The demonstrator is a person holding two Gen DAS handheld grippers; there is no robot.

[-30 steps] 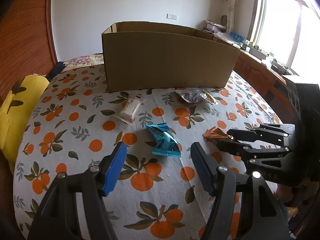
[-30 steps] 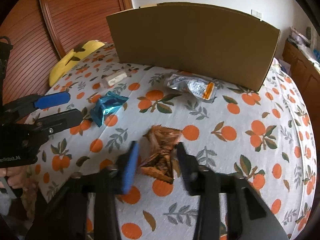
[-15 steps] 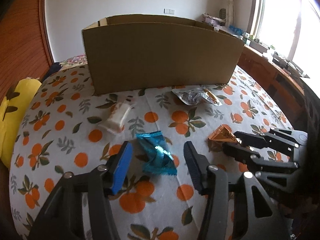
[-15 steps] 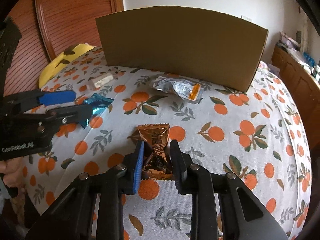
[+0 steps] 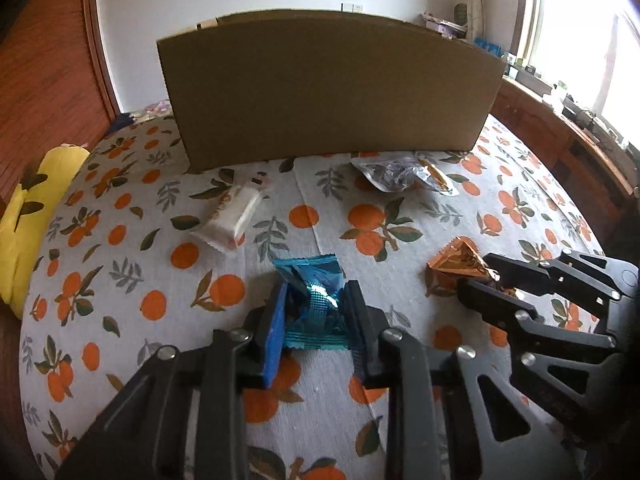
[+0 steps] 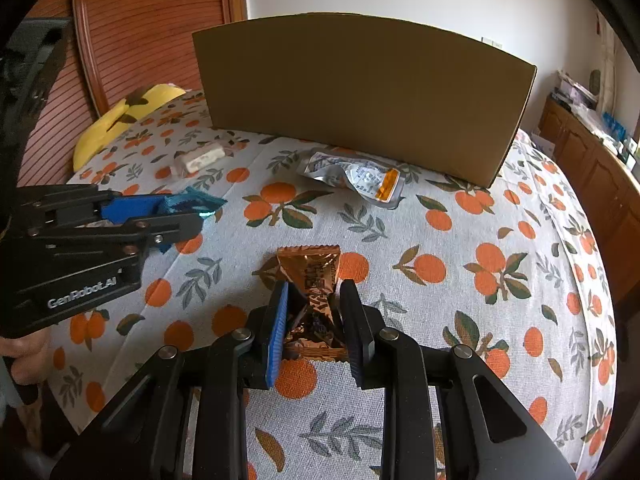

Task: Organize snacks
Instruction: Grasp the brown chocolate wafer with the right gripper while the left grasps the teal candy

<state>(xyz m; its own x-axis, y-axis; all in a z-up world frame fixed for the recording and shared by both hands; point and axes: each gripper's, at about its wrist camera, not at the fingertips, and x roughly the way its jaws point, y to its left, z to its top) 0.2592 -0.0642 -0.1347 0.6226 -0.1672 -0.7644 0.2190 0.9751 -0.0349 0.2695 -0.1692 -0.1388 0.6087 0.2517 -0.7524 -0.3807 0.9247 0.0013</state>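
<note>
My left gripper (image 5: 314, 304) is shut on a teal snack packet (image 5: 314, 300) lying on the orange-print tablecloth; it also shows in the right wrist view (image 6: 176, 216). My right gripper (image 6: 314, 304) is shut on a copper-brown snack packet (image 6: 314, 280), also seen in the left wrist view (image 5: 456, 266) with the right gripper (image 5: 480, 280) on it. A white snack bar (image 5: 232, 216) and a silver pouch (image 5: 404, 172) lie in front of a large open cardboard box (image 5: 328, 88).
A yellow cushion (image 5: 28, 216) lies at the table's left edge. A wooden panel wall (image 6: 140, 32) stands behind on the left. A wooden sideboard (image 5: 568, 140) with clutter runs under the window on the right.
Both grippers have closed: the left jaws came in around the teal packet and the right jaws tightened on the brown packet. Both moved slightly forward.
</note>
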